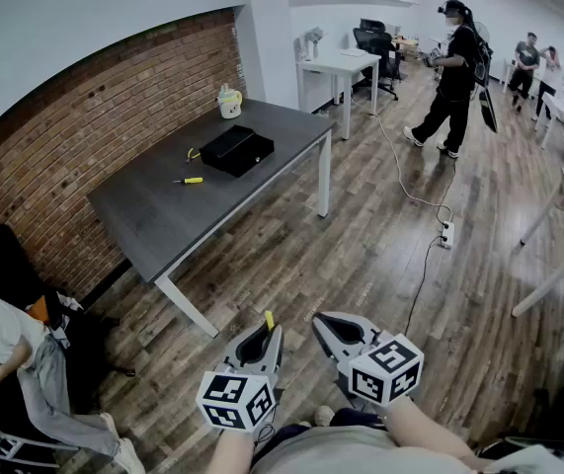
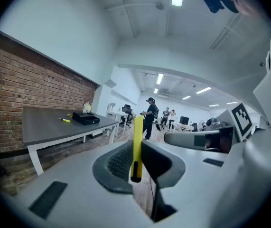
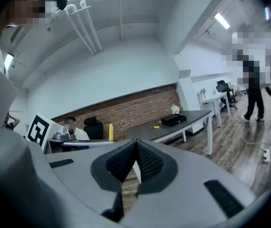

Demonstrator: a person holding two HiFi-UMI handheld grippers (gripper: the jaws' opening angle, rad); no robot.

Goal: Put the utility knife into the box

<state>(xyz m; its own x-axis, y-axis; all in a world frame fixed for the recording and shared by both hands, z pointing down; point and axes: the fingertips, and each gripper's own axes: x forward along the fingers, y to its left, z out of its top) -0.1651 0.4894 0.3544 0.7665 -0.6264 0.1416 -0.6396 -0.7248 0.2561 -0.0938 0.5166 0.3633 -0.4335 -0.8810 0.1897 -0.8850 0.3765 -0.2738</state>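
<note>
Left gripper view has the utility knife (image 2: 137,141) right in the claw: the left gripper (image 2: 137,167) is clenched on it, the 2 ribbed pads (image 2: 118,163) pressing its flat sides. The knife stands upright between the jaws, its yellow body rising well above them and its dark end pointing down into the throat of the claw. From the head view, that same yellow tip pokes up out of the left gripper, which is held low and close to the person's body, over the wood floor (image 1: 361,255).

The right gripper (image 3: 134,161) hangs just beside the left 1. Its jaws are pressed together with nothing between them.

The black box (image 1: 237,150) sits well apart from both claws, across the floor on the dark grey table (image 1: 153,215) by the brick wall (image 1: 84,117). A small yellow tool (image 1: 192,180) lies on the tabletop near the box, apart from it, and a pale cup (image 1: 228,102) stands at the far end of the table.

1 person (image 1: 454,77) in dark clothes stands further down the room, and another person (image 1: 10,358) sits at the lower left by the wall. A power strip (image 1: 446,233) lies on the floor with its cable trailing away.
</note>
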